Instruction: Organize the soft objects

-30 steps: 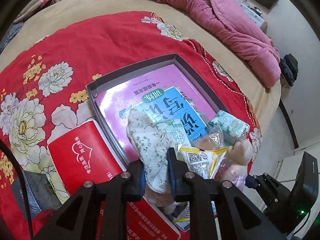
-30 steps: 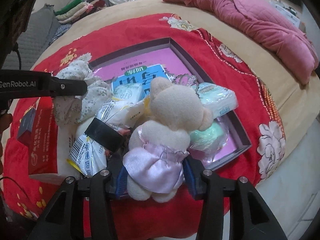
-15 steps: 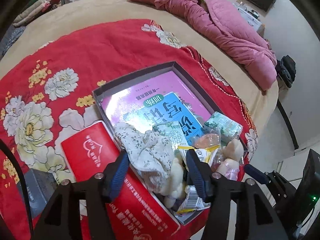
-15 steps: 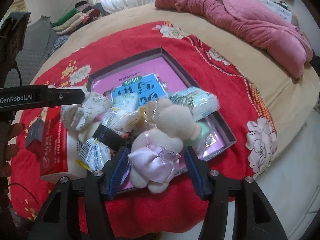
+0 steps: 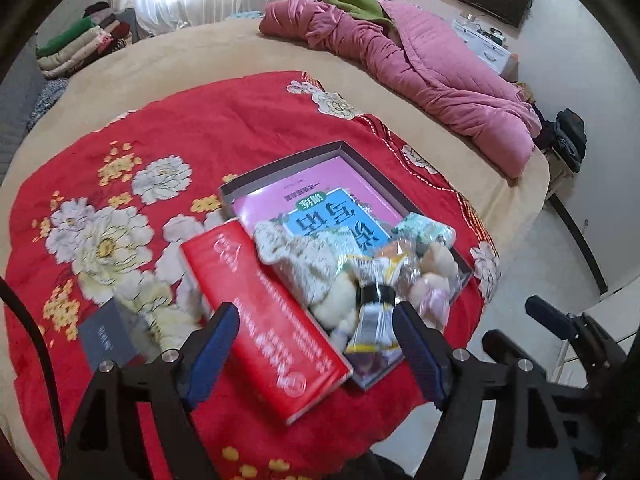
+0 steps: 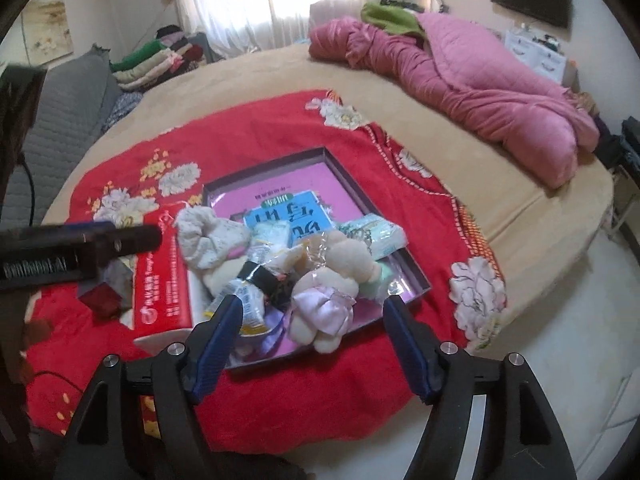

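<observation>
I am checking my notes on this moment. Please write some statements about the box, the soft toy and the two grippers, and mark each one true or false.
1. The plush toy in the pink dress lies in the shallow box. True.
2. The right gripper is clamped on the plush toy. False: its jaws stand open and have just been opening, with nothing pressed between them.
3. The left gripper holds the floral cloth. False: it is open, and the cloth lies in the box.
4. A red packet lies beside the box. True.

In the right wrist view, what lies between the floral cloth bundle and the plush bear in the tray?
Crinkly snack packets lie heaped between the floral cloth bundle and the plush bear, inside the tray; the right wrist view shows it best.
</observation>
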The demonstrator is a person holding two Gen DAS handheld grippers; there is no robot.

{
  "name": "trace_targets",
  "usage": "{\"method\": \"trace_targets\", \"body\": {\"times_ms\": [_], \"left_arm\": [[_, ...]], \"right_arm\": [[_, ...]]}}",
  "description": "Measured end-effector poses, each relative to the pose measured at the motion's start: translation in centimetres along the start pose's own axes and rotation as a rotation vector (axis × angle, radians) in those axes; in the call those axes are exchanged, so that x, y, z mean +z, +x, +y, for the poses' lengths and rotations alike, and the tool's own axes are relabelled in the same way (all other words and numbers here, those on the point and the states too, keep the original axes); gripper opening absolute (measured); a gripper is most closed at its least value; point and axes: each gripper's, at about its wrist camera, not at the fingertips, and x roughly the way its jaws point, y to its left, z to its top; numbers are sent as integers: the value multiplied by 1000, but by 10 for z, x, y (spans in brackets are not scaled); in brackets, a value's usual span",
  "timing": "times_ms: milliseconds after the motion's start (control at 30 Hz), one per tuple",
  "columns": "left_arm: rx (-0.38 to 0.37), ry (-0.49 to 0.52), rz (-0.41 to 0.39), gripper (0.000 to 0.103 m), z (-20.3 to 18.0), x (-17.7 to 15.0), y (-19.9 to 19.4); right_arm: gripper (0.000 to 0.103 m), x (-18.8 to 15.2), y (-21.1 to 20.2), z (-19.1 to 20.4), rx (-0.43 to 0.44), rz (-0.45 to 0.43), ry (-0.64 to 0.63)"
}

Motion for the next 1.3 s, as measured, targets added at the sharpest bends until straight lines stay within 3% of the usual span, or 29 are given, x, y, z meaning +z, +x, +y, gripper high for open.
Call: {"method": "trace_targets", "body": {"times_ms": [100, 600, 1033, 1300], "left_arm": [[7, -4, -10, 79, 2, -16, -15], [48, -11, -86, 80, 22, -94, -70], [69, -20, -93, 80, 28, -135, -77], [84, -14, -98, 80, 22, -148, -77]], "right_arm": [[74, -10, -12, 9, -16, 29, 34], [78, -76, -58, 44, -100, -34, 118], [78, -99, -82, 67, -128, -110, 69], [78, -106, -79, 65, -118, -105, 90]]}}
